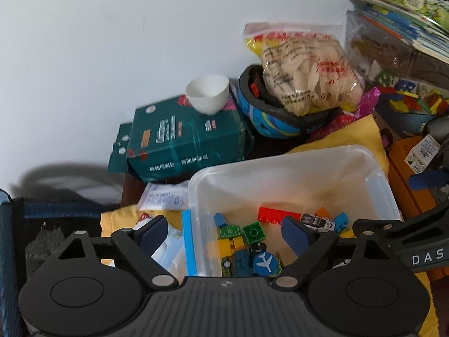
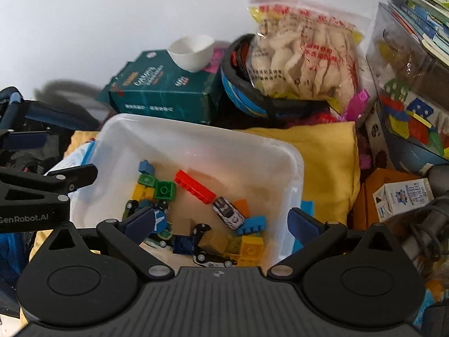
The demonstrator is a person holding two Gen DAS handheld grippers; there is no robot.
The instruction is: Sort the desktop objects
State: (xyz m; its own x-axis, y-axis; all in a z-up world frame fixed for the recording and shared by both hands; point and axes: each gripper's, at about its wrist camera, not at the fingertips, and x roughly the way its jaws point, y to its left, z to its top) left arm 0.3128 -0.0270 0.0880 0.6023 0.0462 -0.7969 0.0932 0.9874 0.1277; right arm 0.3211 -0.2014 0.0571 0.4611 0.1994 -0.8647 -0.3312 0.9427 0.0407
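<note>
Toys lie in the translucent plastic bin (image 2: 196, 146) on the cluttered desk: a red brick (image 2: 194, 186), a green brick (image 2: 165, 190), a white toy car (image 2: 228, 213) and a blue brick (image 2: 251, 224), with the car at about 4 o'clock from the red brick. Both grippers hover over the near edge of the bin. The left gripper (image 1: 224, 231) has its fingers spread wide and holds nothing. The right gripper (image 2: 224, 223) is also spread and holds nothing. At 12 o'clock from the bin stand a green box (image 2: 165, 95) with a white bowl (image 2: 192, 52) on it, and a helmet (image 2: 252, 95) carrying a snack bag (image 2: 303, 53).
</note>
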